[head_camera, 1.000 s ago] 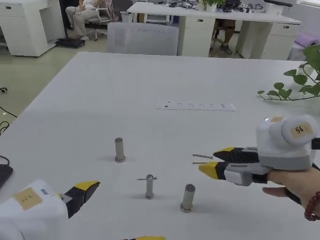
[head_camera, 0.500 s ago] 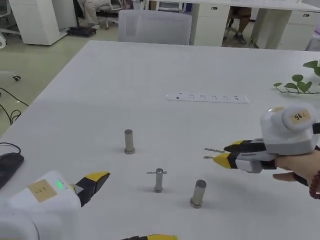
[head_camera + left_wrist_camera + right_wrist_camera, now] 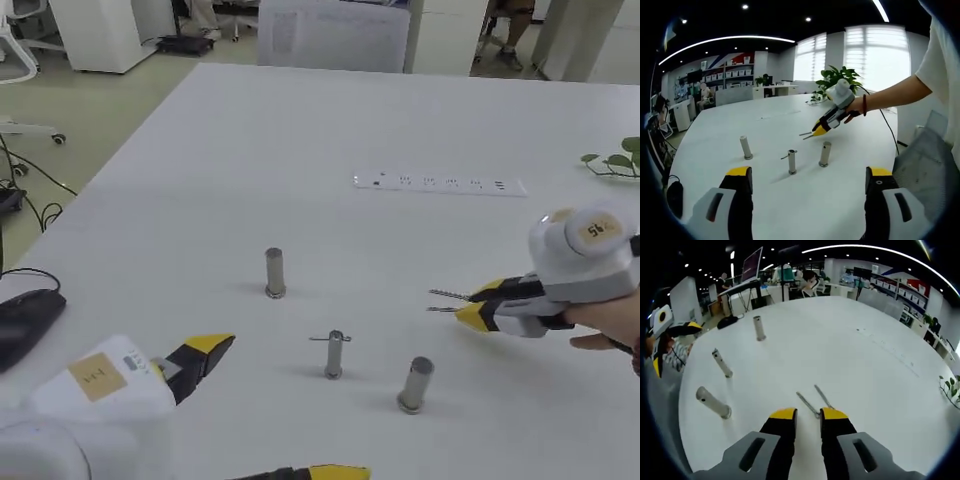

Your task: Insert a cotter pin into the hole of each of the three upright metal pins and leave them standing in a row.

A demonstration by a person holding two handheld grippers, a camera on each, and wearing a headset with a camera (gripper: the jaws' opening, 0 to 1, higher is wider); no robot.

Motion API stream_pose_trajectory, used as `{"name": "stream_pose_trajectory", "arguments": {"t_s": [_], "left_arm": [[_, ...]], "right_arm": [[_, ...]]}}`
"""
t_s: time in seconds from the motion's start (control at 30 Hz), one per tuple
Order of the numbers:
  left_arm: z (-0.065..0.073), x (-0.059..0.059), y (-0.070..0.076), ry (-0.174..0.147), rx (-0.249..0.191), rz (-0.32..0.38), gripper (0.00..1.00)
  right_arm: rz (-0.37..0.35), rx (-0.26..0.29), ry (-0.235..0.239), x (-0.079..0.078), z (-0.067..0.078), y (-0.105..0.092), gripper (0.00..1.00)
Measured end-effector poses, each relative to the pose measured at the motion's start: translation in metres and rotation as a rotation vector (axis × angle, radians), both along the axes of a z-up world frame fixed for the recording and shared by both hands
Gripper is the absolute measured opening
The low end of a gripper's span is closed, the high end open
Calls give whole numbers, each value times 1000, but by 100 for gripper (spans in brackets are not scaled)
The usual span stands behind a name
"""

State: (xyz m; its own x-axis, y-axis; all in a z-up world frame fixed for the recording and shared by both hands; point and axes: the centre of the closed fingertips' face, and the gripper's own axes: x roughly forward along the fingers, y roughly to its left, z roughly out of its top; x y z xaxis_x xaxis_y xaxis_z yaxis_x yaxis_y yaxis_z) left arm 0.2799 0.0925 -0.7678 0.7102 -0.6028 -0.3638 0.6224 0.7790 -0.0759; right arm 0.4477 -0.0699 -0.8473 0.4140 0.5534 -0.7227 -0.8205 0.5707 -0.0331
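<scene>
Three upright metal pins stand on the white table (image 3: 200, 150): the left pin (image 3: 275, 272), the middle pin (image 3: 334, 356) with a cotter pin (image 3: 331, 338) through its top, and the right pin (image 3: 414, 384). My right gripper (image 3: 468, 306) hovers to the right of them, shut on a loose cotter pin (image 3: 447, 300) whose two legs point left toward the pins. In the right gripper view those legs (image 3: 810, 400) stick out ahead of the jaws. My left gripper (image 3: 807, 175) is open and holds nothing, near the front edge, with all three pins (image 3: 791, 161) ahead of it.
A white power strip (image 3: 438, 184) lies further back on the table. Plant leaves (image 3: 615, 162) reach in at the right edge. A dark mouse (image 3: 25, 320) with its cable sits at the left edge. A grey chair (image 3: 330, 35) stands behind the table.
The head camera has tilted down and shifted. The right gripper's jaws have closed a little further on the cotter pin, and it stays to the right of the pins. The left gripper stays open.
</scene>
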Motion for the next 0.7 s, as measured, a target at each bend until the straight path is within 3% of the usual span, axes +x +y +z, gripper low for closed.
{"name": "stream_pose_trajectory", "arguments": {"t_s": [0.4, 0.7], "left_arm": [[-3, 1, -1, 7, 7, -1, 91], [-5, 1, 1, 13, 12, -1, 89]], "right_arm": [[137, -127, 18, 6, -10, -2, 14], [196, -159, 62, 5, -14, 1, 13]]}}
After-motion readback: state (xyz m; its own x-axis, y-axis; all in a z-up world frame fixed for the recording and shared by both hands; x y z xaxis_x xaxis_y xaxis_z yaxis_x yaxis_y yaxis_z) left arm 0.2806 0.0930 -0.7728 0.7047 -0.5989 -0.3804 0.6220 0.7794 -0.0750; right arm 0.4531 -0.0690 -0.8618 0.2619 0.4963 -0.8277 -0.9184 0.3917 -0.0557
